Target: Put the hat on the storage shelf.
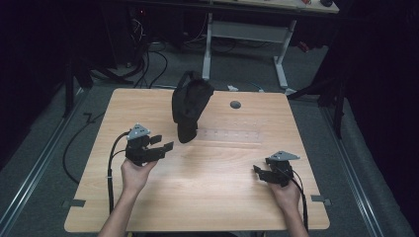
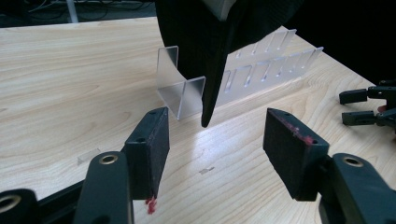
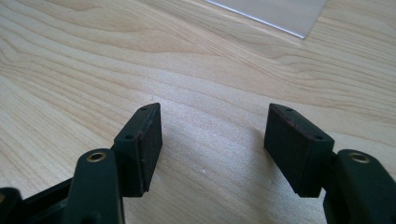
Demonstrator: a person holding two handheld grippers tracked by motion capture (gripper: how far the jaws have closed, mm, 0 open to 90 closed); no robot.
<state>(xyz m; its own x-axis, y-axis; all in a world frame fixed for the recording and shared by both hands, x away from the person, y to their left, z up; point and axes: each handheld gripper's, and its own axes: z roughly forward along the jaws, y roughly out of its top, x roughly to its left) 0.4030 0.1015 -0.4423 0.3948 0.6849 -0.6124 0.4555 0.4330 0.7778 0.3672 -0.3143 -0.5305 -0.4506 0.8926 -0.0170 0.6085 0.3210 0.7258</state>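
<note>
High view: my left claw [image 1: 158, 143] stands open and empty on the pale wood-grain worktop [image 1: 207, 197], just beside the black fabric cap [image 1: 190, 106] that hangs on a clear slotted acrylic rack [image 1: 232, 134]. My right claw [image 1: 262, 173], also open and empty, rests well apart from both.

Left gripper view: the cap's lower tip [image 2: 208, 116] hangs between and beyond my jaws, the rack's end wall [image 2: 180, 88] close behind it. I judge the grasp pending; I should advance centred and close on fabric alone, clear of the acrylic.

Right gripper view: jaws wide, bare worktop between them, the rack's base edge [image 3: 280, 11] far off.
</note>
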